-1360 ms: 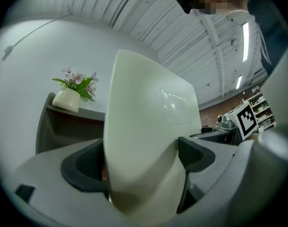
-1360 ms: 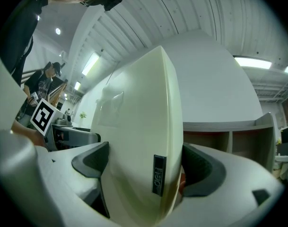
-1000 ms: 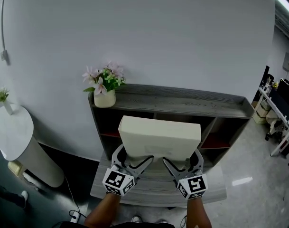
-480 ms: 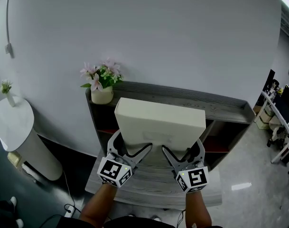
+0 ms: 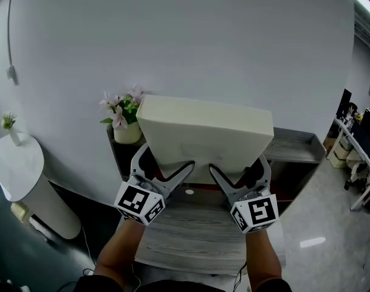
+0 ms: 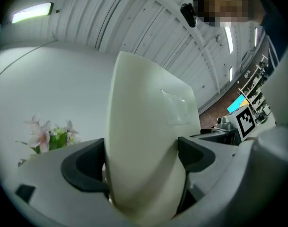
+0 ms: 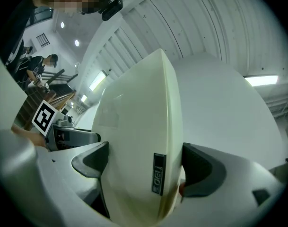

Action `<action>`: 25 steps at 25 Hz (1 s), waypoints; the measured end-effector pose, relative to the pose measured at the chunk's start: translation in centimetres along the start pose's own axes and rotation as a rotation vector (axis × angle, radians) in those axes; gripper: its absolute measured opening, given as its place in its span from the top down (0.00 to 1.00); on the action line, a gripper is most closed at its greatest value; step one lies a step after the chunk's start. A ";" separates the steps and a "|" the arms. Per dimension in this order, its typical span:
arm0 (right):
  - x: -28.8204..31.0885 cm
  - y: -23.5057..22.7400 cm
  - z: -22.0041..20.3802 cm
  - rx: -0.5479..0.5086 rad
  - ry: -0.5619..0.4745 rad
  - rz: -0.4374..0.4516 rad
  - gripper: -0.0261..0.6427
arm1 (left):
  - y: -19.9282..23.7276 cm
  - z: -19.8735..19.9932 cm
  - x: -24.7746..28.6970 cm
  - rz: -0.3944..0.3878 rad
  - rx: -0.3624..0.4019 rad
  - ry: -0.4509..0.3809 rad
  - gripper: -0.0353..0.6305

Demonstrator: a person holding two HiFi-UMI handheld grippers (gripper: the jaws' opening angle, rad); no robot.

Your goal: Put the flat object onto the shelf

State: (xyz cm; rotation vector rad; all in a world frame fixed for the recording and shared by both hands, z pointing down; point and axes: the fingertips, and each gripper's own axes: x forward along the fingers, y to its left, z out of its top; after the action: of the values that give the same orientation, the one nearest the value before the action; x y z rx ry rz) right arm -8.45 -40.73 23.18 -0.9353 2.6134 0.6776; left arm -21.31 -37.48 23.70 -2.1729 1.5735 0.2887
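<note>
Flat object (image 5: 204, 140), a cream-white slab with rounded edges and a smooth, matt, plastic-looking skin, hangs in the air, gripped along its near border by both tongs. The left tongs (image 5: 164, 170) bite near one end of that border and the right tongs (image 5: 239, 172) near the other. Each pair of jaws is parted only by the slab's thickness and pressed against its two broad faces. A small dark label (image 7: 157, 173) sits on the narrow edge between the right tongs' jaws. Beyond the tongs stands the grey, wood-grained shelf (image 5: 294, 145), its top board showing past the right tongs. A pale flower pot (image 5: 127, 132) stands on the board's end beyond the left tongs, just beside the slab's corner. The step in hand looks like carrying the slab up and over the top board. It should go best with both tongs level, the slab tipped flat, the far edge landing first and clear of the pot, and the jaws opening only once the board bears the weight, since so smooth a surface may slip.
</note>
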 end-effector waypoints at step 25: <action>11.6 -9.7 -1.0 0.014 0.079 -0.008 0.26 | 7.4 -0.2 13.5 -0.016 -0.030 0.029 0.23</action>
State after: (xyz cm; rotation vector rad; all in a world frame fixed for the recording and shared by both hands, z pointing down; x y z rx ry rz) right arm -10.87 -53.88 16.00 -0.9869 2.6779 0.6313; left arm -23.84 -50.90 16.58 -2.2206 1.5764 0.2792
